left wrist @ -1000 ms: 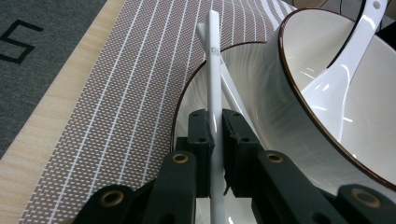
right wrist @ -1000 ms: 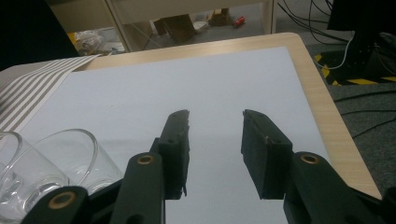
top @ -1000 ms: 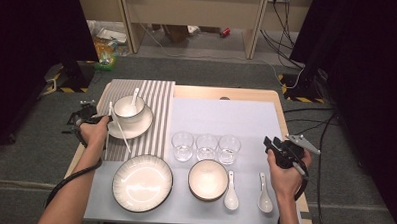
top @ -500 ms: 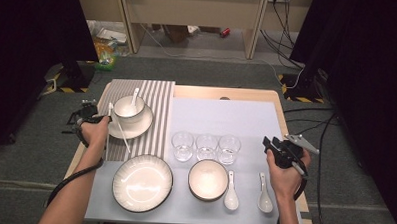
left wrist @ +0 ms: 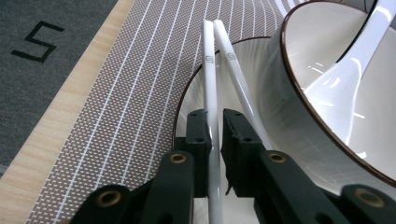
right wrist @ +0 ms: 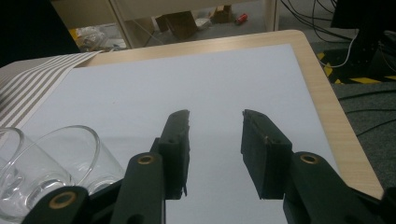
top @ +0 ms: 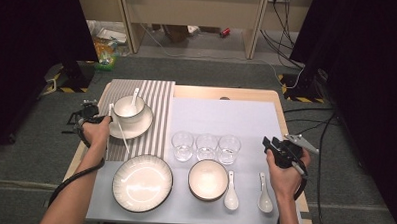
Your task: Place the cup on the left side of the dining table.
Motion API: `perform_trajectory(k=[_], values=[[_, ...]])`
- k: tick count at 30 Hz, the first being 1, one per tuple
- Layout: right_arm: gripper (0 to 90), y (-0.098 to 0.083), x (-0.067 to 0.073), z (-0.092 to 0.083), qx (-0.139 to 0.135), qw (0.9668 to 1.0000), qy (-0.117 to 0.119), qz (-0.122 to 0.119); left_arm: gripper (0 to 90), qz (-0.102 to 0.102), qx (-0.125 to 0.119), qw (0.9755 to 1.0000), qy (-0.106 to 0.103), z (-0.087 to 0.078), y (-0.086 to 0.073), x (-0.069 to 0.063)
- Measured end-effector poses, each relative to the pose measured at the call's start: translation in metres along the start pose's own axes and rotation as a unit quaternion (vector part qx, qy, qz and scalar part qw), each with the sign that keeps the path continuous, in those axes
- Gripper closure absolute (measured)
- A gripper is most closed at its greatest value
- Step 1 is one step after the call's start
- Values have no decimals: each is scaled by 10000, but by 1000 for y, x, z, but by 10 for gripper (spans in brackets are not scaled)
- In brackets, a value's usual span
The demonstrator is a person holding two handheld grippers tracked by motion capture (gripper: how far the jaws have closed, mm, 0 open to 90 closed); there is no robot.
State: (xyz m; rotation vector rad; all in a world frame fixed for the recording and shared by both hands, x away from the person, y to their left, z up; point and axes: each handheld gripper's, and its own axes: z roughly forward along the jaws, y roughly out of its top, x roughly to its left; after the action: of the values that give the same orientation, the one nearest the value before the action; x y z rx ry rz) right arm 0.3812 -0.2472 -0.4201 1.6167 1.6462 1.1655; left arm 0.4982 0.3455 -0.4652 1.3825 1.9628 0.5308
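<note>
A person sits at a table (top: 222,93) set with white dishes, holding a gripper in each hand. The left gripper (left wrist: 215,140) sits at the rim of a saucer (top: 141,129) on a striped mat (top: 159,110) at the far left. A pair of white chopsticks (left wrist: 212,84) lies slanted across that saucer, beside a small bowl (top: 128,109) with a spoon in it. In the left gripper view the jaws stand nearly together around one chopstick, and they have just been opening a little, so the squeeze looks to be easing. The second chopstick runs past just outside the right-hand jaw, touching the first at the far tips. Compared with a second ago, the chopsticks lie in the same spot and neither hand has shifted. That suggests the pair has been set down here and is being let go. The right gripper (right wrist: 215,140) hovers over the bare white sheet (right wrist: 224,79) near three glasses (top: 205,146), its jaws about halfway apart with nothing between them.
</note>
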Motion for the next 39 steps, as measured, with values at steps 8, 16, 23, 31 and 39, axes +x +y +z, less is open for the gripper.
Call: perform_trajectory(k=[8, 16, 23, 31, 39], values=[[623, 1, 0, -1, 0, 10000, -4, -30, 688, 175, -141, 9995, -237, -16, -3, 3], [623, 0, -1, -2, 48, 10000, -14, -2, 727, 715, 69, 9957, -587, -52, -12, 19], [624, 0, 1, -1, 23, 10000, 2, -34, 792, 1036, 476, 9918, -581, -64, -24, 38], [626, 1, 0, -3, 18, 10000, -24, 13, 821, 1385, 1055, 9828, -621, -59, -46, 44], [628, 2, -1, -4, -34, 10000, -11, 10, 828, 1869, 1288, 9705, -818, -57, -58, 17]])
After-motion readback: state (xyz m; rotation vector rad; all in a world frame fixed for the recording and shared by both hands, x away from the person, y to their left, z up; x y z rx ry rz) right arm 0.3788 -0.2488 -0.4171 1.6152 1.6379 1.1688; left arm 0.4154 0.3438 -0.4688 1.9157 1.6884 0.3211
